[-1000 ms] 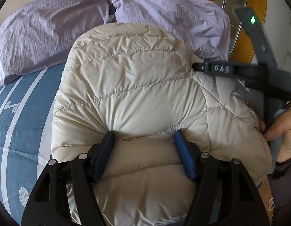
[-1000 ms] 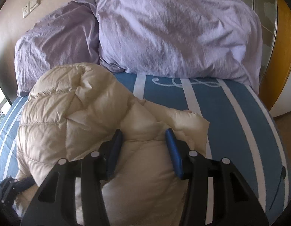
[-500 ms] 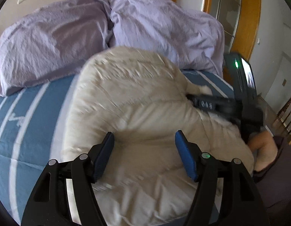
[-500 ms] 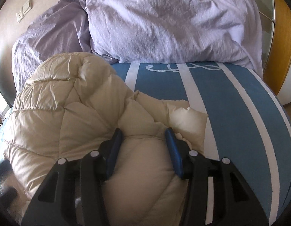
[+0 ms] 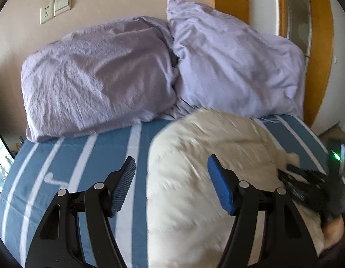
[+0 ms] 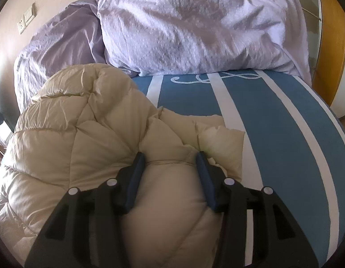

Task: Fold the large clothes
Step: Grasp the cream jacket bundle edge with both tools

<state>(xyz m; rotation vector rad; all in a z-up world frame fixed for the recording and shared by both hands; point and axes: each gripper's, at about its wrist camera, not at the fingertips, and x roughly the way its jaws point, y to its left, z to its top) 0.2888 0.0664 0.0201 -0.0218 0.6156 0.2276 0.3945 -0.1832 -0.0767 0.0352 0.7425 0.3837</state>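
Note:
A cream quilted down jacket (image 5: 208, 169) lies bunched on the blue-and-white striped bed (image 5: 67, 169). My left gripper (image 5: 171, 167) is open and empty, raised above the jacket's left edge, with one finger over bare bedding. In the right wrist view the jacket (image 6: 83, 138) fills the lower left. My right gripper (image 6: 170, 158) has its fingers pressed on either side of a puffy fold of the jacket. The right gripper also shows blurred in the left wrist view (image 5: 306, 176), at the jacket's right side.
Two lilac pillows (image 5: 101, 76) (image 5: 234, 67) lean on the wall at the head of the bed; they also show in the right wrist view (image 6: 194, 22). A wooden door frame (image 5: 317, 44) stands right. Striped bedding (image 6: 284, 134) lies right of the jacket.
My left gripper has let go of the jacket, lifted and swung left. The jacket has dropped lower on the bed. My right gripper keeps its hold and has shifted slightly.

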